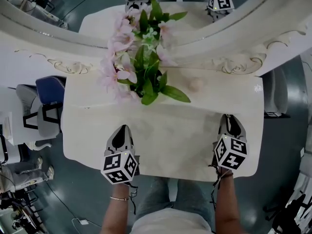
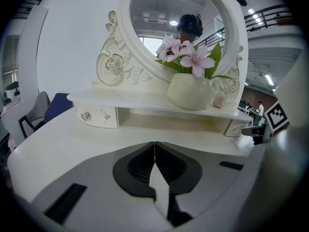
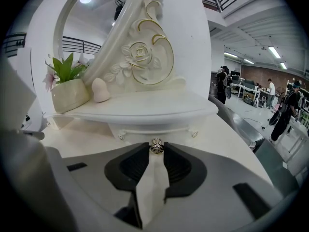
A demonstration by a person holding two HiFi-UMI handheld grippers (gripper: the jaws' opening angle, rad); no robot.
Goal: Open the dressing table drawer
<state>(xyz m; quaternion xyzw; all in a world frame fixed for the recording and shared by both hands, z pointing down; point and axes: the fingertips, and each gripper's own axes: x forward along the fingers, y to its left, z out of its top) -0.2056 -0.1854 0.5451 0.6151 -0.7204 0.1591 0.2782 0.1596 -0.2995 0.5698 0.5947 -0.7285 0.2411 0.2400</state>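
Two grippers above worktop | left gripper: jaws clenched together, empty, front-left of vase | right gripper: jaws grasping drawer knob, right of vase

The head view looks steeply down from above the person onto the dressing table, which fills mid-frame, with the left gripper at lower left and the right gripper at lower right. The left gripper view sits low over the tabletop and faces the mirror and flower vase at upper centre. The right gripper view faces the table's right end at close range, the drawer knob at centre between its jaw tips. All three views share the vase and the shelf.
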